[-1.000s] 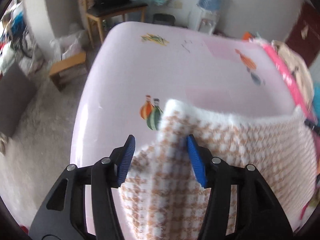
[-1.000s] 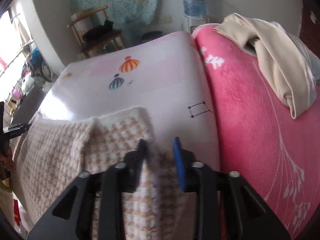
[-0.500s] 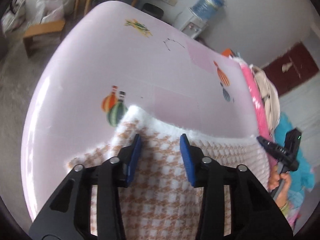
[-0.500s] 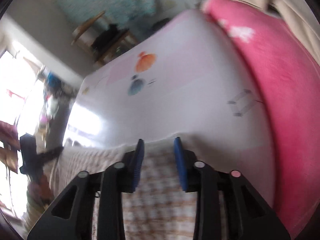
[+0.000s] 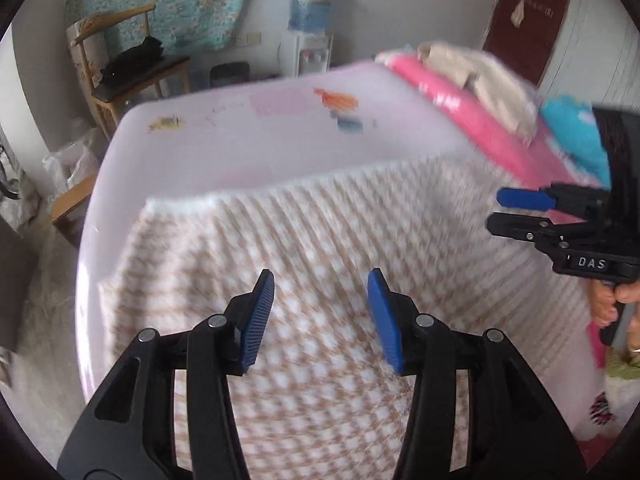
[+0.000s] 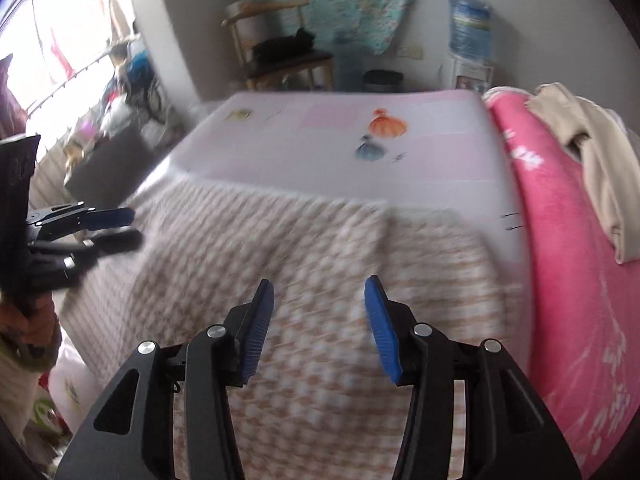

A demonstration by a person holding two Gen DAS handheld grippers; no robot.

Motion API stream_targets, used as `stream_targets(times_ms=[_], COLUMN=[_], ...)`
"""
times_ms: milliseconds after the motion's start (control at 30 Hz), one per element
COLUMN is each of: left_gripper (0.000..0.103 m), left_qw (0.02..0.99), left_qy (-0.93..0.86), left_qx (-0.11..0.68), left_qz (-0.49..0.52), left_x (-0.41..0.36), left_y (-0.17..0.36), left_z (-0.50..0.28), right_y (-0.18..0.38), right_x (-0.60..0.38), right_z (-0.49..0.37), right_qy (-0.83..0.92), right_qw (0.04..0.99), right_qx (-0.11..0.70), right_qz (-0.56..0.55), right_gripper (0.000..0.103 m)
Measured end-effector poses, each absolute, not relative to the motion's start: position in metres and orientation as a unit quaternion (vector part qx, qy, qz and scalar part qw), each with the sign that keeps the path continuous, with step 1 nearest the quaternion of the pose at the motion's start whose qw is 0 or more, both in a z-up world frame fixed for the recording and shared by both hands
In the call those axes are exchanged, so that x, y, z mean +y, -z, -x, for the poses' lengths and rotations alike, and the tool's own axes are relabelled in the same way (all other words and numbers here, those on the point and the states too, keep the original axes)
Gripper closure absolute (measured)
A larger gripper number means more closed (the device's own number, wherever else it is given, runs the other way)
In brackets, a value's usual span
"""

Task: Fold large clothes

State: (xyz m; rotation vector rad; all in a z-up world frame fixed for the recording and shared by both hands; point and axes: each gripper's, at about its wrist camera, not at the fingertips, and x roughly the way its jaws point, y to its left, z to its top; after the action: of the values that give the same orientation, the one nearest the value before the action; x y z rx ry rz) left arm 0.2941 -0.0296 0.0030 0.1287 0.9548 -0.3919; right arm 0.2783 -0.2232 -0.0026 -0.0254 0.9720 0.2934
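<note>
A brown-and-white checked garment [image 5: 320, 220] [image 6: 300, 240] lies spread on the pink bed sheet [image 5: 240, 152] [image 6: 300, 152], its far edge folded straight. My left gripper [image 5: 320, 280] hovers above the cloth, its jaws opening, with nothing between the blue pads. My right gripper [image 6: 319, 284] hangs over the cloth's right part in the same way, jaws opening and empty. Each gripper shows in the other's view: the right gripper [image 5: 504, 211] at the right edge in a hand, the left gripper [image 6: 135, 226] at the left edge. Motion blurs both views.
A pink blanket [image 6: 560, 240] with a beige garment [image 6: 592, 152] on it lies along the bed's right side, next to a blue cloth [image 5: 572, 132]. Beyond the bed stand a wooden chair [image 5: 120, 68] and a water dispenser [image 5: 310, 12]. The floor drops off at the left.
Both grippers were closed on the garment's far edge half a second ago. They have let go, widened and pulled back toward me; the cloth now lies flat.
</note>
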Motion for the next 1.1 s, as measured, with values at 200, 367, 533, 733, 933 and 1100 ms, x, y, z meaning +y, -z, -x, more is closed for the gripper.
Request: stream_targets(times_ms=[200, 367, 533, 733, 933, 1100], left_gripper=[0.057, 0.054, 0.05, 0.046, 0.046, 0.038], left_qw=[0.872, 0.875, 0.867, 0.876, 0.878, 0.902], left_qy=[0.174, 0.226, 0.198, 0.191, 0.173, 0.135], left_qx=[0.457, 0.427, 0.457, 0.443, 0.447, 0.408], left_qz=[-0.025, -0.041, -0.026, -0.01, -0.01, 0.045], left_x=[-0.01, -0.011, -0.015, 0.008, 0.015, 0.075], left_y=[-0.003, -0.015, 0.027, 0.012, 0.037, 0.018], left_z=[-0.274, -0.223, -0.218, -0.182, -0.164, -0.146], right_y=[-0.007, -0.011, 0.026, 0.003, 0.026, 0.008], right_x=[-0.216, -0.19, -0.175, -0.168, -0.166, -0.237], right_z=[-0.253, -0.196, -0.191, -0.146, -0.142, -0.116], right_qy=[-0.123, -0.174, -0.148, -0.148, -0.143, -0.071], right_qw=[0.875, 0.876, 0.878, 0.893, 0.886, 0.912], right_qx=[0.467, 0.448, 0.454, 0.42, 0.437, 0.405], right_qz=[0.023, 0.032, 0.049, 0.065, 0.064, -0.002], right_gripper=[0.055, 0.055, 0.051, 0.051, 0.049, 0.049])
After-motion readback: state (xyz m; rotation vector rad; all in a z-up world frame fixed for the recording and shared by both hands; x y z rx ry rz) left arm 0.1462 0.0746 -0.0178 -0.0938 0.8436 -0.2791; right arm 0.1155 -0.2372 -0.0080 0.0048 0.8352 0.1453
